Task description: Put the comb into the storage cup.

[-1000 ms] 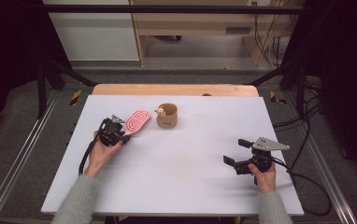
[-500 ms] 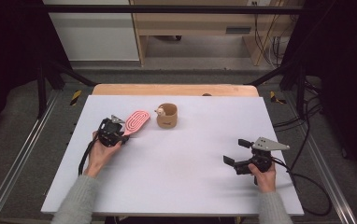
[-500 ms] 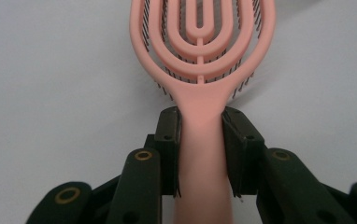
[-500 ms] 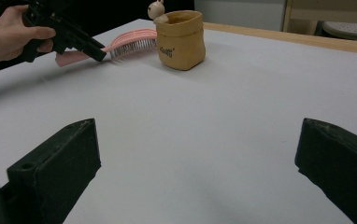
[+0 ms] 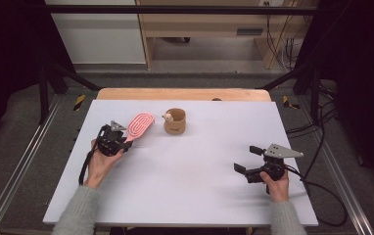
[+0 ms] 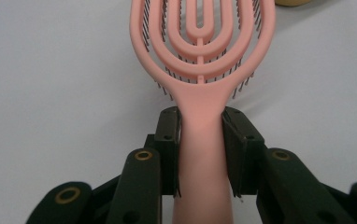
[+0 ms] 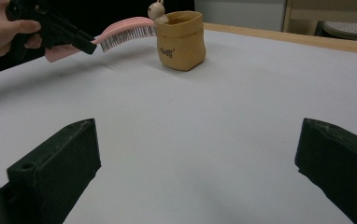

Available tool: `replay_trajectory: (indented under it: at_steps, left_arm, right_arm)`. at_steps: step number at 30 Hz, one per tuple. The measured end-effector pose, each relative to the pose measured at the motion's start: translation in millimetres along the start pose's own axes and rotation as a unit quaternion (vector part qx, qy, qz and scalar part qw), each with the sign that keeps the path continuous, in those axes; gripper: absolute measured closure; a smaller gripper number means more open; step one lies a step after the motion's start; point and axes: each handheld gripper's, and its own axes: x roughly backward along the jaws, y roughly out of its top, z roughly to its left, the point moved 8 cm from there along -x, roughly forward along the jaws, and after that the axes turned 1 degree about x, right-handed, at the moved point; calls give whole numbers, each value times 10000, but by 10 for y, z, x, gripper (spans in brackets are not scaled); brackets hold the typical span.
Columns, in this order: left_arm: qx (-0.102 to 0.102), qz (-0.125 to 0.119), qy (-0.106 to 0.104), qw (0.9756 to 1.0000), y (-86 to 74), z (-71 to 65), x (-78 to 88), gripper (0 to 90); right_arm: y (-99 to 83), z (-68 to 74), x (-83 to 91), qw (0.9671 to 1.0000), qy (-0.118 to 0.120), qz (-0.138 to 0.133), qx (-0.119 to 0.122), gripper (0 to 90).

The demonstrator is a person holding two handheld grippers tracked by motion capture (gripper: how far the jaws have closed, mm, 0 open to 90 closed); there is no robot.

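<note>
Jaws of my left gripper [image 6: 200,140] clamp the pink vented plastic hairbrush [image 6: 202,51] by its handle; right gripper [image 7: 195,168] gapes empty; brush grasped, likely bound for the tan pouch-shaped holder [image 5: 175,121], not yet delivered.

We see the hairbrush [image 6: 200,56] as smooth, matt pink plastic with fine dark bristles; the tongs [image 6: 200,154] on it are matt black plastic with brass-coloured rivets; the little pot [image 7: 182,39] looks like tan kraft paper, soft and creased; our bench [image 5: 185,196] has a smooth, matt white top with a pale wood edge.
</note>
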Motion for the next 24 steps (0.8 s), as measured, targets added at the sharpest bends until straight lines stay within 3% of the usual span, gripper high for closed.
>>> replay_trajectory:
  at_steps: [24]
  left_arm:
    - [273,-580,-5,9979,-35,-78,374,688]
  right_arm:
    - [9,-1,0,10000,-20,-15,-47,3]
